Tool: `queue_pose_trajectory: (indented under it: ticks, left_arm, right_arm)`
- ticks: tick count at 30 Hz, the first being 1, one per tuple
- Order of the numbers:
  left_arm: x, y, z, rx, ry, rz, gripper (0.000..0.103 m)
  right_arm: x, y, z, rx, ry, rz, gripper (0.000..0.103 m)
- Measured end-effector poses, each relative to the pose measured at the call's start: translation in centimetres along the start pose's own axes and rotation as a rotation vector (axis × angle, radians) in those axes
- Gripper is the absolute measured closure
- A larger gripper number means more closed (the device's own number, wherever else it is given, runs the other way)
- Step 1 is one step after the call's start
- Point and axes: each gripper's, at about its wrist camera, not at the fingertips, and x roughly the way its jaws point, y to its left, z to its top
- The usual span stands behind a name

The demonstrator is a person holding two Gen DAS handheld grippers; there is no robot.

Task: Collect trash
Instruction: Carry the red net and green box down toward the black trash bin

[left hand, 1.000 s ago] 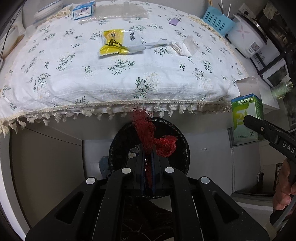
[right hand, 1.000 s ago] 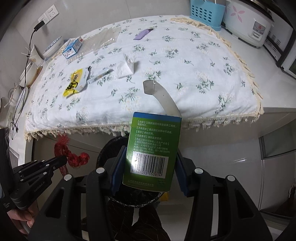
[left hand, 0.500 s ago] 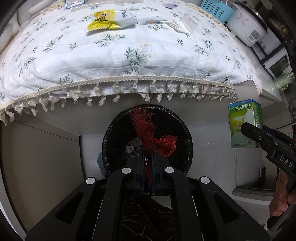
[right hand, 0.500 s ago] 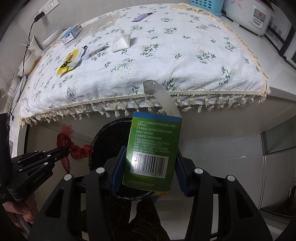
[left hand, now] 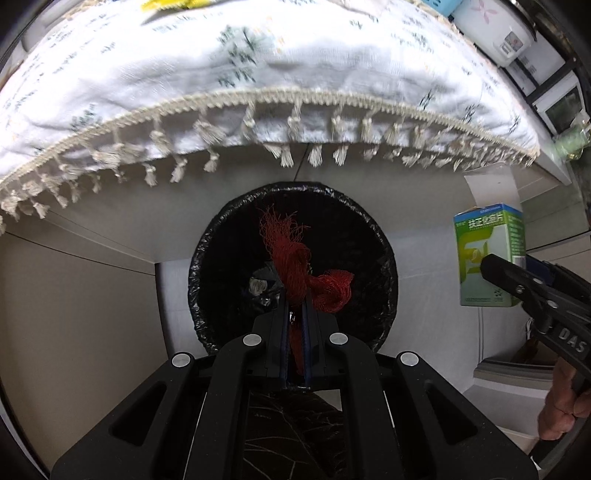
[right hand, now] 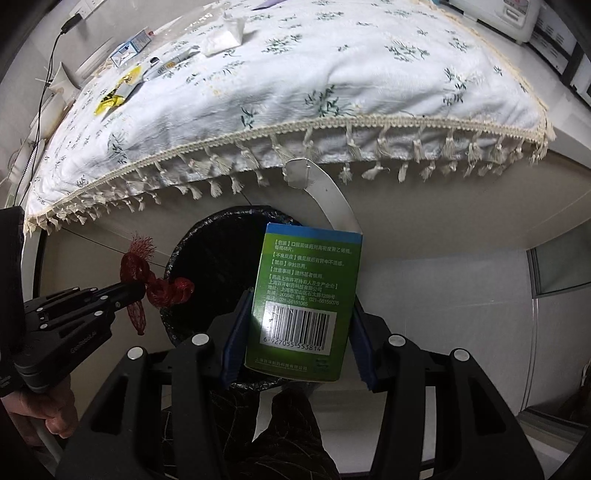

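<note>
My left gripper (left hand: 295, 314) is shut on a red mesh net (left hand: 295, 254) and holds it over the mouth of a round black-lined trash bin (left hand: 384, 258) below the table edge. It also shows in the right wrist view (right hand: 133, 288) with the net (right hand: 162, 290) at the bin's left rim. My right gripper (right hand: 295, 332) is shut on a green medicine box (right hand: 306, 295) with its top flap open, above the bin (right hand: 199, 254). The box (left hand: 487, 258) shows to the right of the bin in the left wrist view.
A table with a white floral cloth (right hand: 332, 74) and tassel fringe overhangs the bin. On it lie a yellow wrapper (right hand: 110, 101), a crumpled tissue (right hand: 225, 33), a small blue box (right hand: 131, 48) and a tube. A rice cooker (left hand: 495, 29) stands at the far right.
Both grippers have moved down and forward toward the bin, below the table edge. The bin looms larger. Both grips are unchanged.
</note>
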Motion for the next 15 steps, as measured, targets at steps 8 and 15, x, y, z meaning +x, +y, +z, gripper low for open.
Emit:
queue_pose_trajectory:
  ticks: [8,15]
  left_arm:
    - [3.0,-1.4,1.0,0.03,0.034,-0.011,0.098]
    - [5.1,-3.0,1.4,0.071,0.06,-0.012,0.098]
  right_arm:
    - [0.0,-1.6,-0.7,0.025,0.007,-0.025,0.056]
    - [-0.2,-2.7,-1.4,0.057,0.013,-0.045,0.056]
